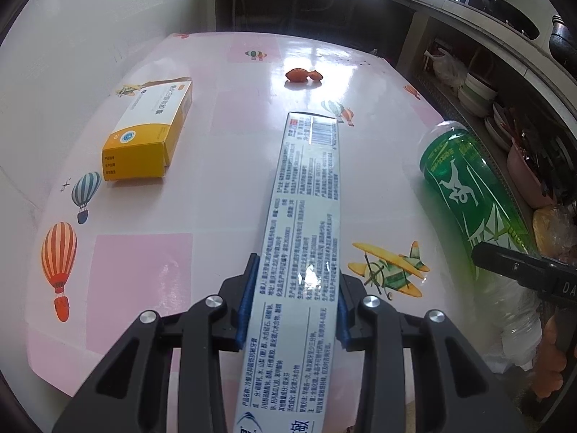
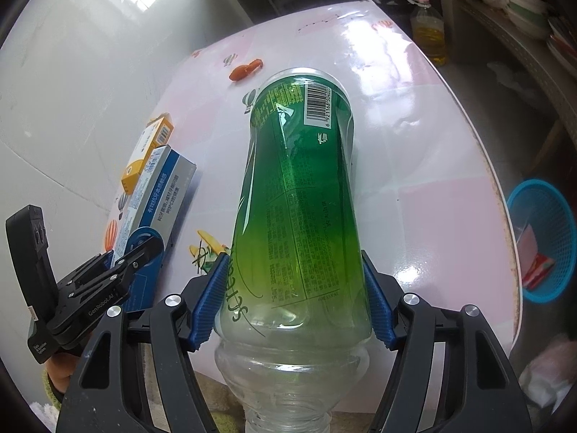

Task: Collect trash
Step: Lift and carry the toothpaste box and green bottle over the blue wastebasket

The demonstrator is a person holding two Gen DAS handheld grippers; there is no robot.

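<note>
Blue-padded fingers (image 1: 249,296) of the left gripper (image 1: 294,297) are clamped on both long sides of the box (image 1: 306,223), a slim white-and-blue carton that runs straight out between them over the table (image 1: 223,137). Over on the right, the right gripper (image 2: 294,297) has its pads (image 2: 209,296) pressed against the flanks of the bottle (image 2: 299,187), green-labelled and clear, neck pointing back toward the camera and base aimed out across the table. From the left camera that same bottle shows at the right edge, tilted, with a black finger across it. Lying flat on the pink balloon-print cloth is a yellow box (image 1: 151,133), near the wall and well apart from both grippers. Farther back sit small orange scraps (image 1: 303,75), alone near the far edge. Down on the floor past the table's right rim stands a blue basket (image 2: 544,241) with some paper inside.
</note>
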